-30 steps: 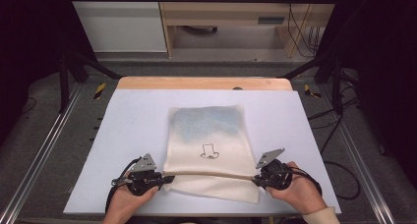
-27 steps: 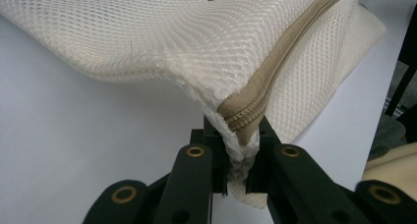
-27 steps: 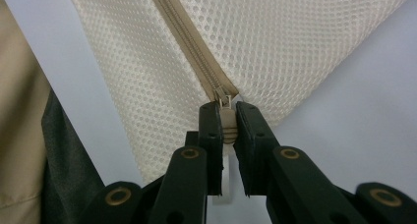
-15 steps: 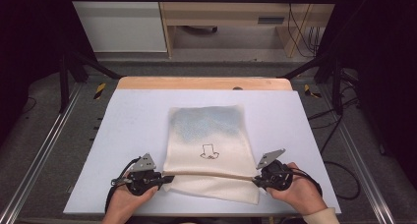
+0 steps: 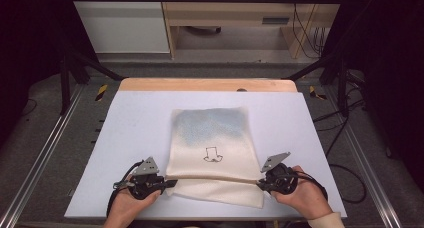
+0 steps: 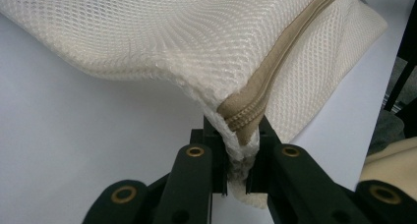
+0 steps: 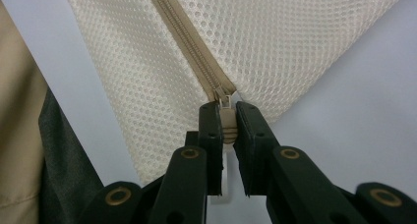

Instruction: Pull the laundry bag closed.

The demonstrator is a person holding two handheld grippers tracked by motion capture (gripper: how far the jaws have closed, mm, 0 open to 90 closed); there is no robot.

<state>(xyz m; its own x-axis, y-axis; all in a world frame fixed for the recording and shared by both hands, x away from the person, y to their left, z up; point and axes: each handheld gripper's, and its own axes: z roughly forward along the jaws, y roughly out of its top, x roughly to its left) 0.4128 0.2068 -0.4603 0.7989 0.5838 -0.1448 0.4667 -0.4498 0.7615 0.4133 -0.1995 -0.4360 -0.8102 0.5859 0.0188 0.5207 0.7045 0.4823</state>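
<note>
A cream mesh laundry bag (image 5: 212, 138) lies flat in the middle of the white table (image 5: 320, 128), with a bluish item inside its far half and a small black drawing on it. A beige zipper (image 5: 220, 179) runs across its near part. My left gripper (image 5: 167, 183) is shut on the bag's left corner at the zipper's end (image 6: 241, 121). My right gripper (image 5: 260, 184) is shut on the zipper pull (image 7: 225, 117) at the bag's right edge. In the gripper views the mesh (image 7: 275, 42) stretches away from the jaws.
The table's wooden far edge (image 5: 205, 84) borders a dark floor with metal rails (image 5: 35, 163) on both sides. Cabinets and cables stand beyond the table. White table surface lies to the left and right of the bag.
</note>
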